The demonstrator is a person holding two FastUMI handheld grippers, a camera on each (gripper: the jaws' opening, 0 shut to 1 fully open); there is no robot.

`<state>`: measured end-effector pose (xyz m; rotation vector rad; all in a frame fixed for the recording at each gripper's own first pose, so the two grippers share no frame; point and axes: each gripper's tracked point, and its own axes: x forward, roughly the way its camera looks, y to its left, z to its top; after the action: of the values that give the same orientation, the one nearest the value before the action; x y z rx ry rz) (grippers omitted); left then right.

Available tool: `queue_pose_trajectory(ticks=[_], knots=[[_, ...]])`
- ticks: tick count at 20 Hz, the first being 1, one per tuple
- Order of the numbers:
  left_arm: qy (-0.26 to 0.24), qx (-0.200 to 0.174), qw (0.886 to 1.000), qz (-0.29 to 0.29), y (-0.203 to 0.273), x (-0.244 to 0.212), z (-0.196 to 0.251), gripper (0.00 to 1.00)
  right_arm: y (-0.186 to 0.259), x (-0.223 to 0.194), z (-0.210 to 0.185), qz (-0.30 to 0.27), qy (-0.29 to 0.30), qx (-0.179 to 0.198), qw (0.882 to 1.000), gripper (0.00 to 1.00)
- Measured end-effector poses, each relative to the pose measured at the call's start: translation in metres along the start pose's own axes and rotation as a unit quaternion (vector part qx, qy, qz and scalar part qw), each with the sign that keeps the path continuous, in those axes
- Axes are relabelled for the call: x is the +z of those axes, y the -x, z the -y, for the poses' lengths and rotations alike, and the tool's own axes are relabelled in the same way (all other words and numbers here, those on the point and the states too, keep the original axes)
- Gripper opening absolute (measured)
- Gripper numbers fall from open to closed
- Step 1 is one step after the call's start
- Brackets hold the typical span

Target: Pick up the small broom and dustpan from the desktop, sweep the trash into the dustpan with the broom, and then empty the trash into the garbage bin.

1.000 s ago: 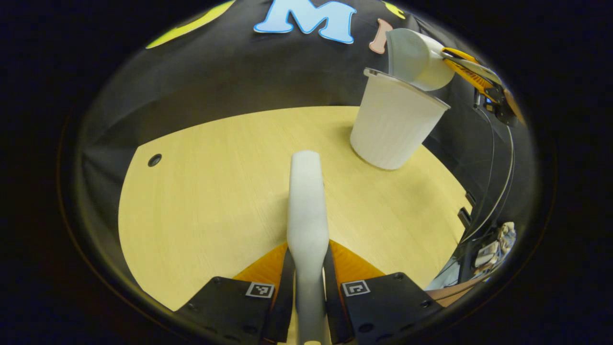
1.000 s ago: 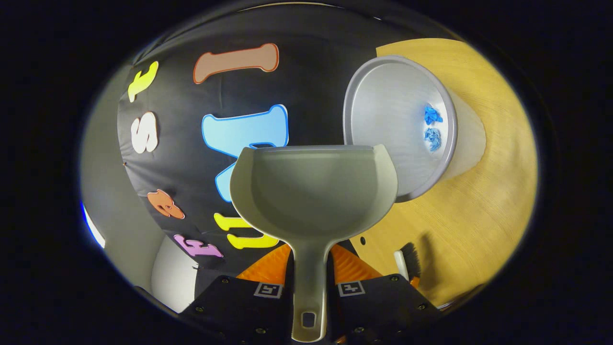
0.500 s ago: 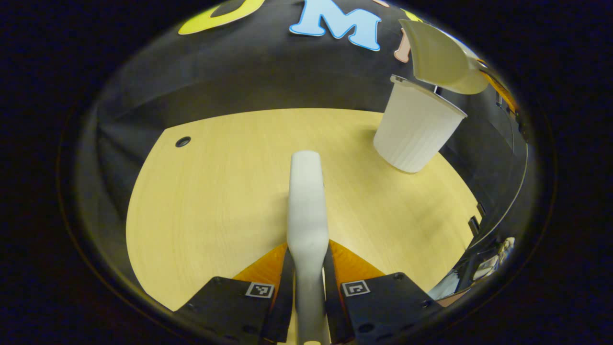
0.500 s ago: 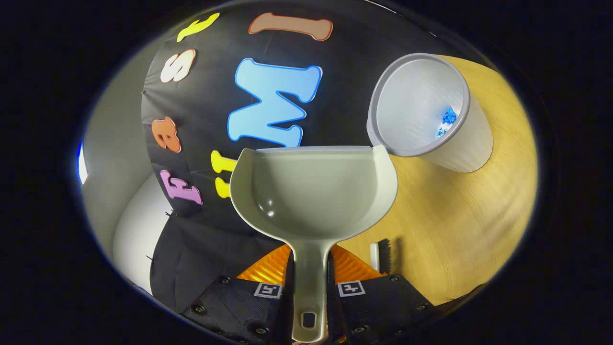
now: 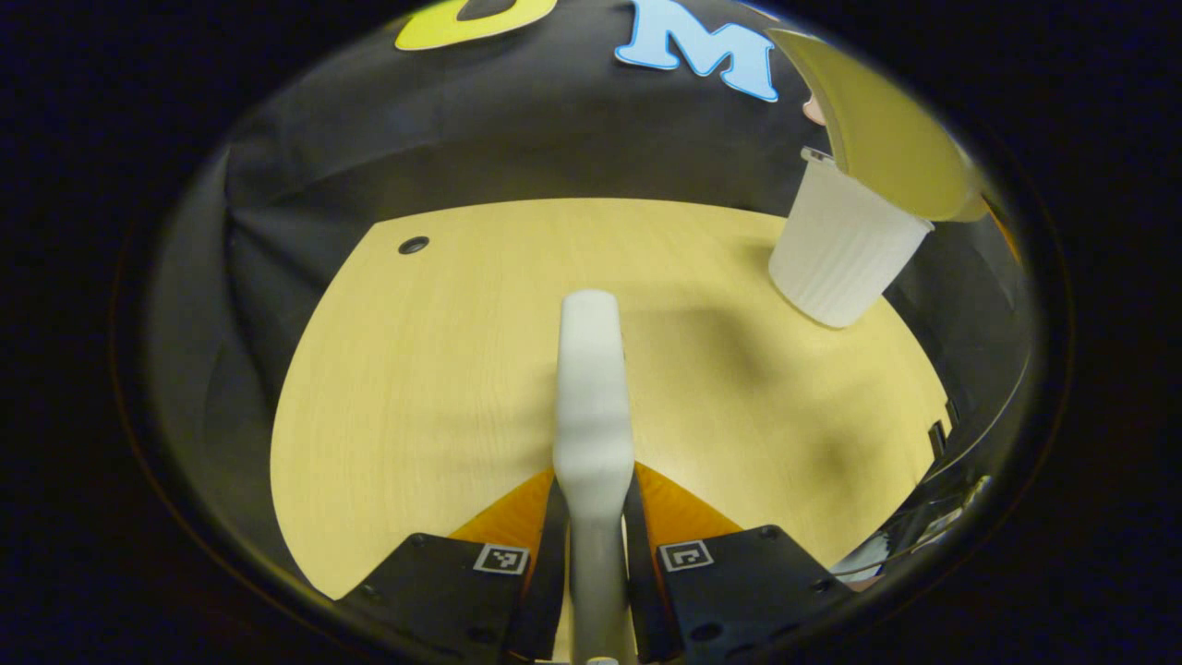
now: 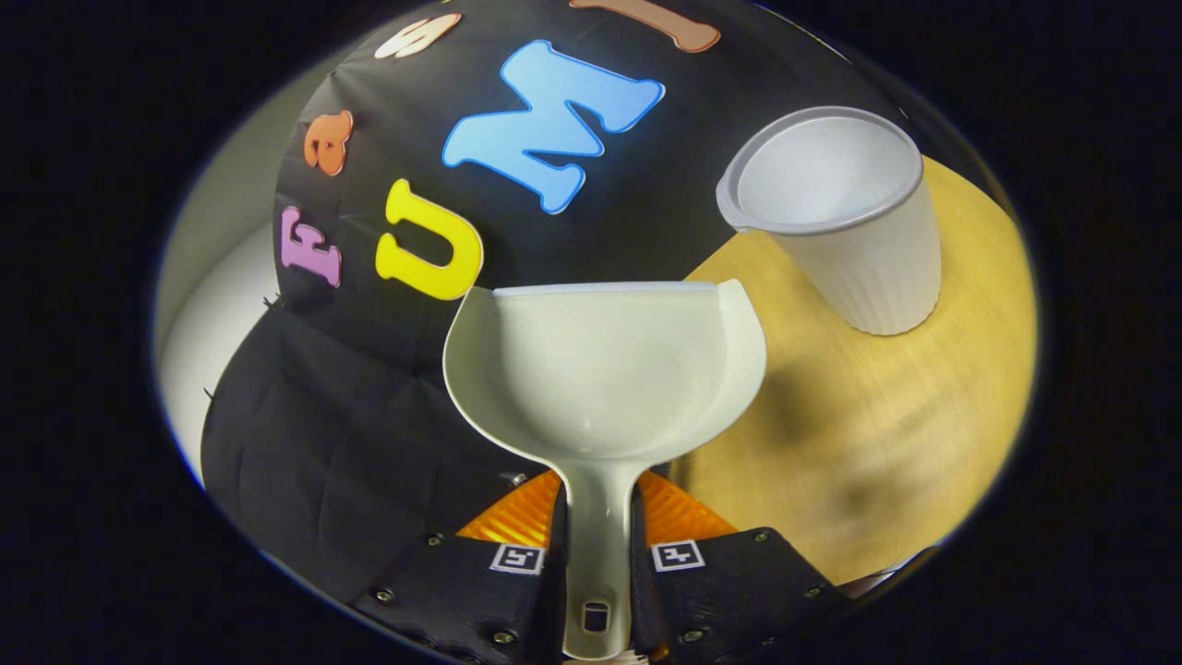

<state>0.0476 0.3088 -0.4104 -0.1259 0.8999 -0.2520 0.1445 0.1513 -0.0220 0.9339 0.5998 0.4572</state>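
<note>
In the left gripper view, the left gripper (image 5: 596,554) is closed on the broom (image 5: 591,388), with both fingers pressing on the sides of its pale grey handle. The handle runs straight forward from the claw above the light wooden desktop (image 5: 434,369). The bristles cannot be seen here. Ahead of this claw and off to its right, the white ribbed garbage bin (image 5: 845,249) stands upright near the far edge of the desktop, well apart from the broom. The dustpan (image 5: 886,139) hangs in the air just above the bin's rim, its underside toward the camera. In the right gripper view, the right gripper (image 6: 596,563) is clamped on the dustpan's (image 6: 605,369) handle, a finger on each side. The scoop opens just ahead of the claw, and its pale inner surface looks clean. Beyond it and to the claw's right stands the garbage bin (image 6: 859,249) on the desktop (image 6: 859,434); what lies inside cannot be made out from this angle.
</note>
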Motion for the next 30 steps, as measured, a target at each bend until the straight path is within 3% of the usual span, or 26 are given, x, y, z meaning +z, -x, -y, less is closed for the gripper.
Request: queue_pose_trajectory(ticks=[3, 6, 14, 22, 30], knots=[[0.003, 0.003, 1.0, -0.005, -0.002, 0.0, 0.001, 0.35, -0.017, -0.02, 0.028, -0.012, 0.061, -0.066, 0.996, 0.28], [0.002, 0.009, 1.0, -0.009, -0.006, -0.004, 0.0, 0.37, -0.03, -0.036, 0.066, -0.021, 0.112, -0.132, 0.985, 0.28], [0.015, 0.021, 0.999, -0.025, -0.018, -0.01, -0.004, 0.37, -0.06, -0.064, 0.143, -0.027, 0.194, -0.236, 0.952, 0.28], [0.019, 0.041, 0.998, -0.051, -0.039, -0.022, -0.007, 0.37, -0.077, -0.097, 0.207, -0.041, 0.216, -0.308, 0.925, 0.28], [0.026, 0.058, 0.996, -0.063, -0.04, -0.031, -0.015, 0.37, -0.081, -0.124, 0.232, -0.059, 0.208, -0.328, 0.92, 0.28]])
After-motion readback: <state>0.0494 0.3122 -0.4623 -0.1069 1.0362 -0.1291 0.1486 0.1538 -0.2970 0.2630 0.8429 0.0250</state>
